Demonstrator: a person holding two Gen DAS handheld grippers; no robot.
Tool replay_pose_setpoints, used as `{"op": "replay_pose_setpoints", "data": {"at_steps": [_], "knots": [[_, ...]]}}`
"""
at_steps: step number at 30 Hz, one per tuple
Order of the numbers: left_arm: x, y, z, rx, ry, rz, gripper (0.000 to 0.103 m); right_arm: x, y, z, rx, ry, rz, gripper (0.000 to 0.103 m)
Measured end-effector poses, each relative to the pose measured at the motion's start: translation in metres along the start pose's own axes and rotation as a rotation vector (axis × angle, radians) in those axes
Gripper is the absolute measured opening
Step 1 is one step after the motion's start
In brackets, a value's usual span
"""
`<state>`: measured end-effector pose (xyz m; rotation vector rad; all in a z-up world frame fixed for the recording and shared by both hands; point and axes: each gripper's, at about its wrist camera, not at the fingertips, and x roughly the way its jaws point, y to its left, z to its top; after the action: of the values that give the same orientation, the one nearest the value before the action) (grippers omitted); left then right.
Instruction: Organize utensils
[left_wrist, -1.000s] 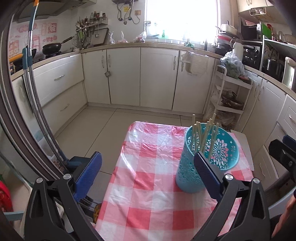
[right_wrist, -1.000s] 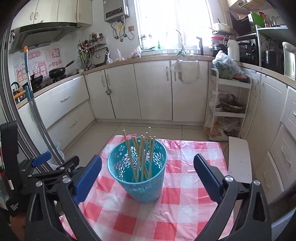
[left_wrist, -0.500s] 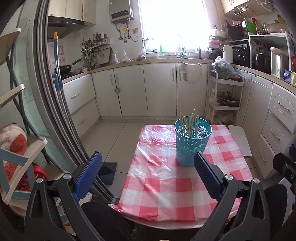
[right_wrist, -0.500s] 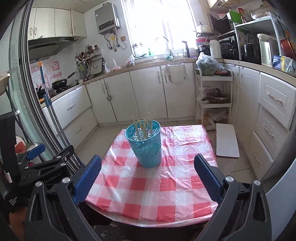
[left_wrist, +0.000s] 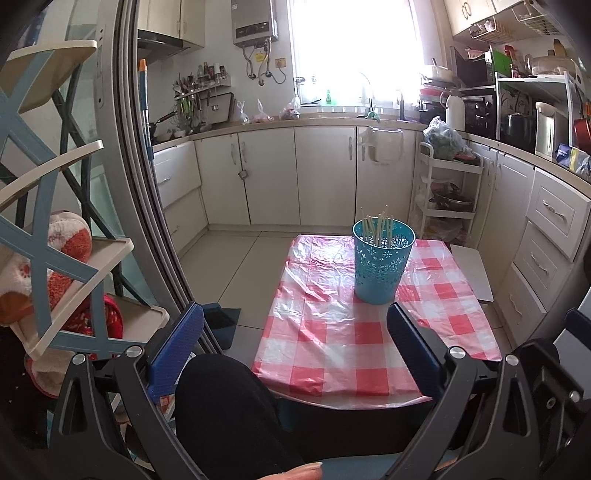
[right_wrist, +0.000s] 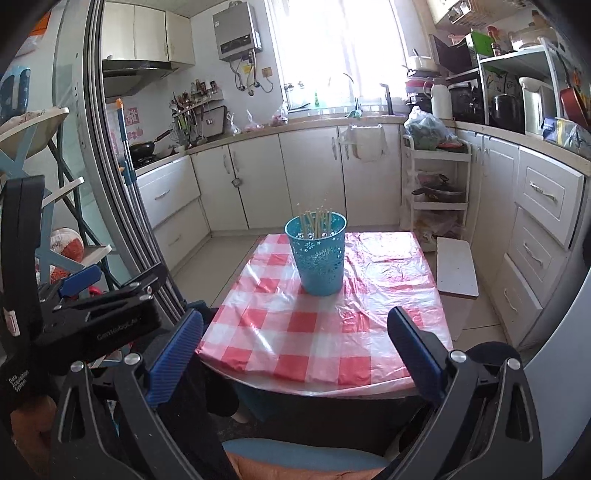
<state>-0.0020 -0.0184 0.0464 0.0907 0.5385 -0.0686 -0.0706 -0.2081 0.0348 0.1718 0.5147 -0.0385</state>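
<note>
cloth (right_wrist: 332, 332): bare up front | obstacle: basket (right_wrist: 319, 258) mid-table | sides open

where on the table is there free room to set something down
The whole near half of the checked cloth, from the blue basket to the front edge, is bare, as is the strip to its right. Only the basket, full of chopsticks, takes up room at the far end.

Teal perforated basket (left_wrist: 382, 269), flower cut-outs, upright on the checked table (left_wrist: 332, 339), toward the far edge, nearer the far right corner. Pale wooden chopsticks (left_wrist: 378, 227) bunched inside, standing, tips just above the rim.
</note>
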Motion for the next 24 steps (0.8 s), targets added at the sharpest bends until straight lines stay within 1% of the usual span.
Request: {"op": "replay_pose_setpoints", "data": {"at_steps": [4,13,24], "knots": [[0.0,0.006,-0.004,-0.02,0.013,-0.008,0.096,-0.011,0.005,-0.004,-0.017,-0.031,-0.016,0.096],[-0.005,0.006,-0.007,-0.014,0.005,-0.009,0.096,-0.016,0.01,-0.006,-0.033,-0.042,-0.009,0.096],[-0.007,0.006,-0.006,-0.015,0.003,-0.008,0.096,-0.016,0.011,-0.007,-0.033,-0.035,-0.008,0.096]]}}
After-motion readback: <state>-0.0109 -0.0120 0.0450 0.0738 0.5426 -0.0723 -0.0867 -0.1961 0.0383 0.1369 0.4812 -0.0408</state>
